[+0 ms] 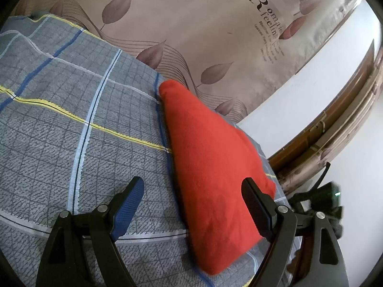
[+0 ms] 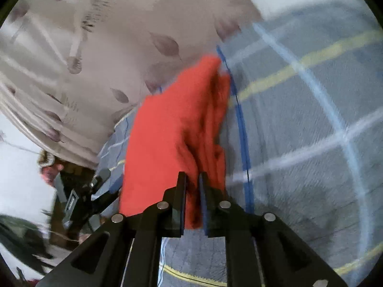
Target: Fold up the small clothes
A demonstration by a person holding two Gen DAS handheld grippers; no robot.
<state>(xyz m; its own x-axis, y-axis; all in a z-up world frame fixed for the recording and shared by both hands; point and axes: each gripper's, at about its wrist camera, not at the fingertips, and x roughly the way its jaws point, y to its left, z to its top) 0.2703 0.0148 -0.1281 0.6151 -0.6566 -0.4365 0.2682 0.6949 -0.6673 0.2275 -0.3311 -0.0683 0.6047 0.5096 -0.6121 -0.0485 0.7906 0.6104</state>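
Observation:
A red garment lies folded into a long wedge near the edge of the grey checked bed cover. My left gripper is open, with its jaws wide apart above the garment's near end and nothing between them. In the right wrist view the red garment hangs bunched and lifted. My right gripper is shut on its near edge. The view is blurred by motion.
A beige curtain with a leaf print hangs behind the bed. A white wall and a wooden frame are at the right. The left gripper's body shows at the lower left of the right wrist view.

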